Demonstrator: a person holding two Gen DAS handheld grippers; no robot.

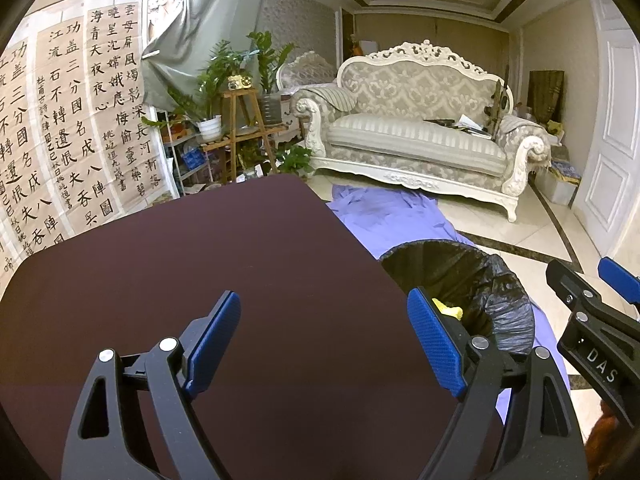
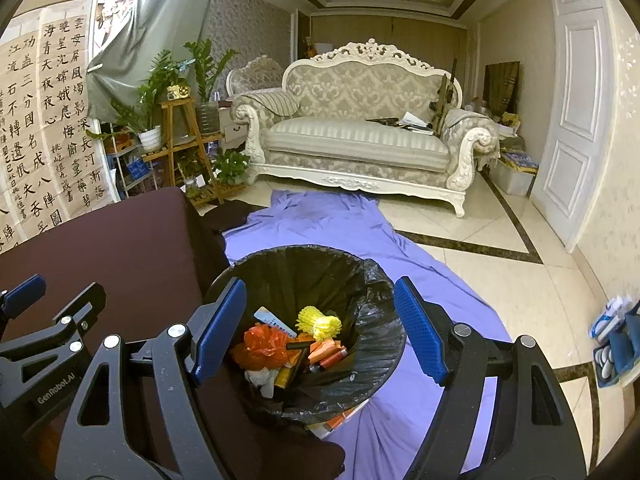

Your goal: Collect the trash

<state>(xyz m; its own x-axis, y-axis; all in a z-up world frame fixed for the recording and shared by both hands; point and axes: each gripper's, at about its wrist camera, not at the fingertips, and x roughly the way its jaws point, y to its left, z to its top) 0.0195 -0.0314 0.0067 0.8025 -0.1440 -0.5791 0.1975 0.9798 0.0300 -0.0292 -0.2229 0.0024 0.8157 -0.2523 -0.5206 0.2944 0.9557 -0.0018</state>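
Observation:
A bin lined with a black bag stands on a purple sheet beside a dark brown table. It holds trash: a yellow foam net, an orange plastic bag, orange wrappers and a white card. My right gripper is open and empty, above the bin's mouth. My left gripper is open and empty, over the bare table top. The bin also shows at the right of the left wrist view, with the right gripper's tip beside it.
A purple sheet lies on the tiled floor. An ornate white sofa stands at the back. A wooden plant stand with potted plants is at back left. A white door is at right. Blue-white items lie on the floor at right.

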